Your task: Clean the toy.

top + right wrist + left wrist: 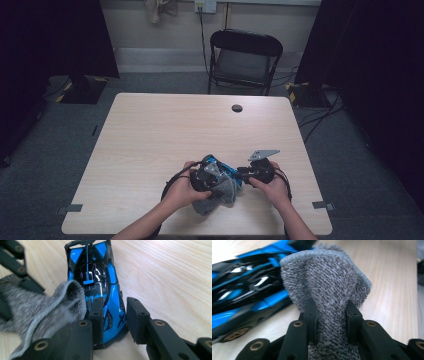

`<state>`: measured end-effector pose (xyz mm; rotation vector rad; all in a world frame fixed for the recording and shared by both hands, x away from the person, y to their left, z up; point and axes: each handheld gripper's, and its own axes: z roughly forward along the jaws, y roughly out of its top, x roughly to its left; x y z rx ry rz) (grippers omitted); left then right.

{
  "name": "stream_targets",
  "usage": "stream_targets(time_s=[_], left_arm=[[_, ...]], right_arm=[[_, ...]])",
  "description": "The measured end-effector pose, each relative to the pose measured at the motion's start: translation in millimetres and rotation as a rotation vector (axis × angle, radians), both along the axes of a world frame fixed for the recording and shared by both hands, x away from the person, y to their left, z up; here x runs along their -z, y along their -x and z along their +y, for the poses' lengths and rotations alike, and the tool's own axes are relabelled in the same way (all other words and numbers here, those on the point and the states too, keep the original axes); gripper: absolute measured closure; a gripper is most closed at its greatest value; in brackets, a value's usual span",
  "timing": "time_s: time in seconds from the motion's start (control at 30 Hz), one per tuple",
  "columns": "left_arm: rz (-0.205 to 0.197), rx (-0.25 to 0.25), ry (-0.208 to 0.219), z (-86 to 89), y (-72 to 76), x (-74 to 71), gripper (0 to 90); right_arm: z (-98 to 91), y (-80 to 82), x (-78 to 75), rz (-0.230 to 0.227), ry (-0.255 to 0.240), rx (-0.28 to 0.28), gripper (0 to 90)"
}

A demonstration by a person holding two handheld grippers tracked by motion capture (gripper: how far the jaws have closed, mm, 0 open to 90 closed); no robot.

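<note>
The toy car lies flat on the surface, near your edge of it, with its tail end between the jaws of your right tool. The pads sit against both sides of its body, so that tool is grasping the car. Your left tool is clenched on a grey knitted cloth, which bunches up between its pads and stands in a folded hump beyond them. In the right gripper view that cloth hangs just beside the car's left flank and covers part of it. In the high view your two hands are close together, the left tool and right tool nearly meeting over the car and the cloth.

The car is glossy blue and black plastic, low and wedge-shaped, with a bronze-coloured wheel. The cloth is soft, flecked grey, with a rolled rim. The surface is pale wood grain with a round dark cable hole. Beyond it stands a black folding chair.
</note>
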<state>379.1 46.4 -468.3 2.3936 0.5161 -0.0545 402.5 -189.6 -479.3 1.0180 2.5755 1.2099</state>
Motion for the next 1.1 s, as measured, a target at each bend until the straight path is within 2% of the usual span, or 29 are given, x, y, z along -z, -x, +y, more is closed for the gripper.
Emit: stream_targets(time_s=[0.4,0.8,1.1], left_arm=[[-0.014,-0.117,0.011,28.1,-16.7,-1.9,69.5],[-0.016,-0.213,0.021,59.9,-29.4,-4.1,69.7],[-0.021,-0.221,0.017,65.7,-30.7,-4.9,69.8]], right_arm=[[-0.5,0.4,0.3,0.001,-0.002,-0.002,69.2],[-1.6,1.3,1.8,-0.007,-0.016,0.003,69.2],[-1.6,1.7,2.2,-0.009,-0.019,0.006,69.2]])
